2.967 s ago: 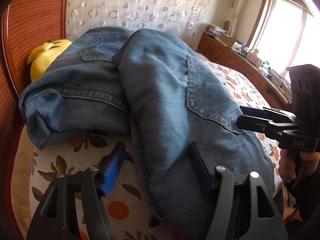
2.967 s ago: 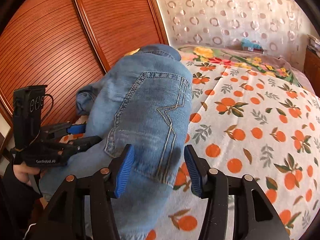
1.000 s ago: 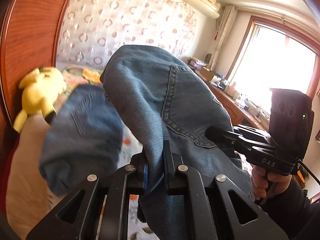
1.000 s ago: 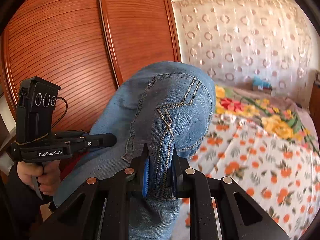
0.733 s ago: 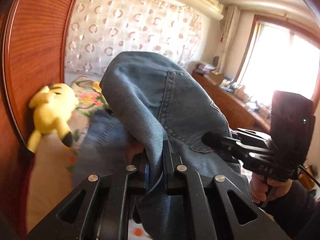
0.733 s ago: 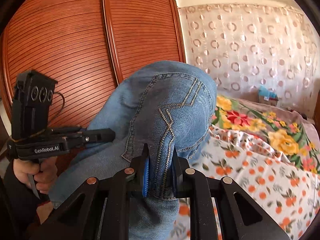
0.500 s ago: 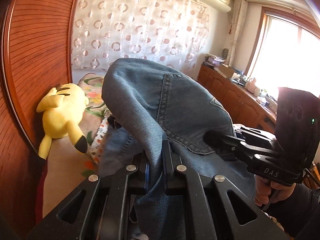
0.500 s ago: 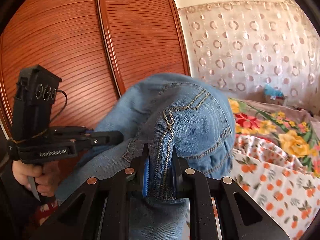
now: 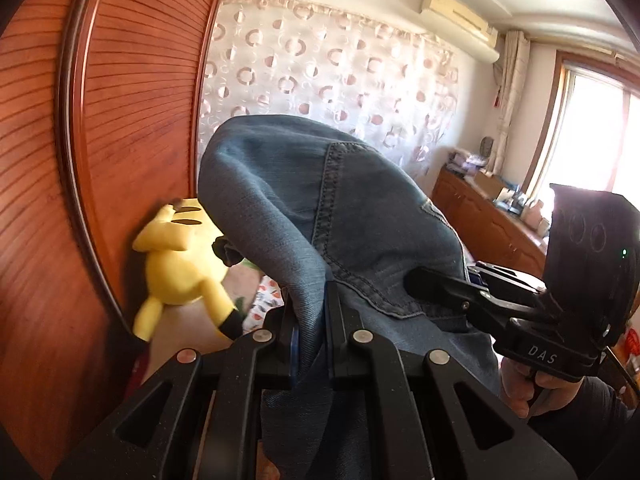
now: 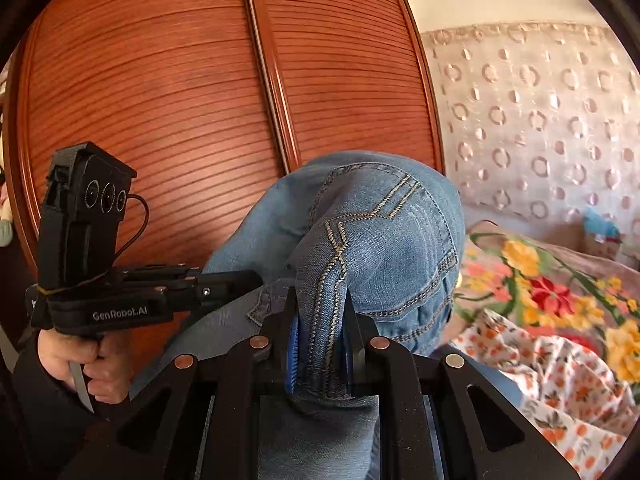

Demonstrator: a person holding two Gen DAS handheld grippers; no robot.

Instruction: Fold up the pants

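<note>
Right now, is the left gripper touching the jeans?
Touching. In the left wrist view, the left gripper is shut on a fold of the jeans, with denim pinched between its pads.

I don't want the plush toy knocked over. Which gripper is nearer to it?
Left. The left gripper, clamped on the jeans, has the toy just ahead to its left. The right gripper grips the jeans on the far side from it.

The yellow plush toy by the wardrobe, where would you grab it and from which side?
Grip the yellow plush toy across its soft middle, coming from the open bed side on its right, since the wardrobe door blocks its left. Both tongs are now shut on the jeans.
</note>
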